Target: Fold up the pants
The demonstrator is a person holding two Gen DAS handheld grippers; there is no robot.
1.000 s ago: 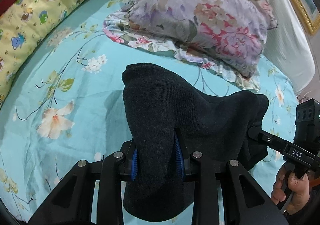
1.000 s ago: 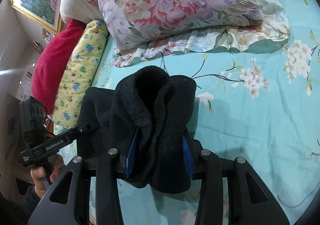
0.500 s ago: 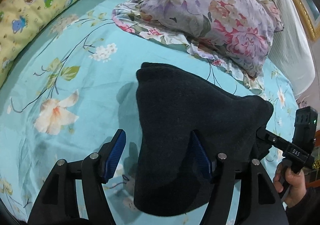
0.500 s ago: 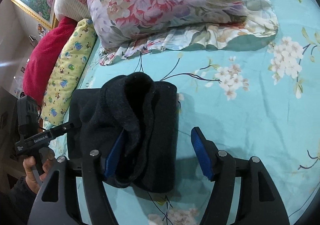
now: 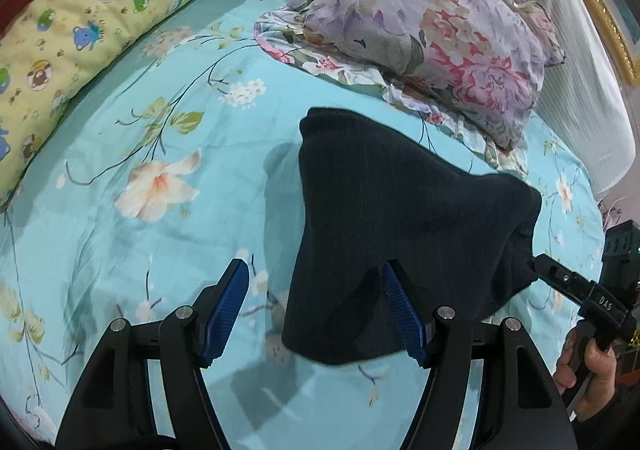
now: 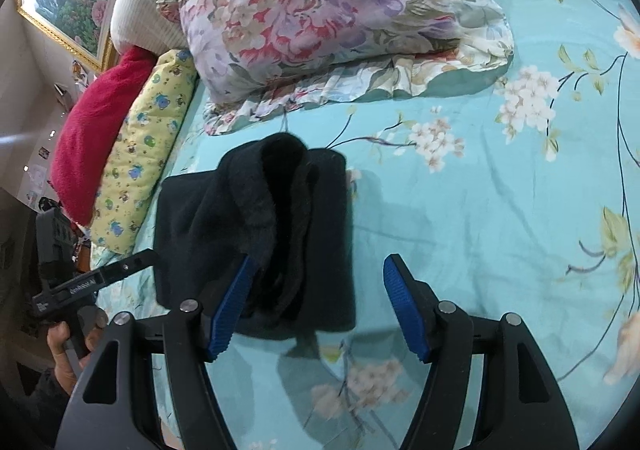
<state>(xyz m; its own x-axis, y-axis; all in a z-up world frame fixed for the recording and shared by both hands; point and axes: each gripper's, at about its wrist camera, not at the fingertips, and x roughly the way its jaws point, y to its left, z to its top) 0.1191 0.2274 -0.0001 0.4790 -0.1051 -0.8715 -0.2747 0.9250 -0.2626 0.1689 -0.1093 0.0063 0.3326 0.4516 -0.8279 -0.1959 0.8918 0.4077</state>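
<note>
Two Grippers Releasing the Folded Pants

Both grippers stand spread, and each has just been opening. In the left wrist view, the left gripper (image 5: pixel 316 310) has its fingers (image 5: pixel 224 310) wide apart: the pants (image 5: pixel 400 234) lie across the inner face of one blue pad, while the other pad stands clear over the bedsheet (image 5: pixel 140 270). In the right wrist view, the right gripper (image 6: pixel 316 306) shows the mirror case: the bundle lies against one pad and the other pad is well apart from it. Neither pair pinches the cloth.

We judge the step in hand to be the release after a fold. To do it well, we draw each gripper straight back along its own line, so that the ribbed pads do not drag the top layer and reopen the fold. We keep the spread until the pads are clear of the fabric. We then check that the edges are aligned before any further fold.

The pants are dark, almost black, thick and soft, with a fuzzy nap visible along the rolled inner edges in the right wrist view. The bundle is compact and roughly rectangular, yet it humps up at the middle instead of lying flat. It rests on the turquoise floral bedsheet, near a frilled floral pillow (image 5: pixel 432 29). A yellow bolster (image 5: pixel 80 29) printed with small animals lies along the bed's far edge. The sheet is thin, smooth and lightly creased.
</note>
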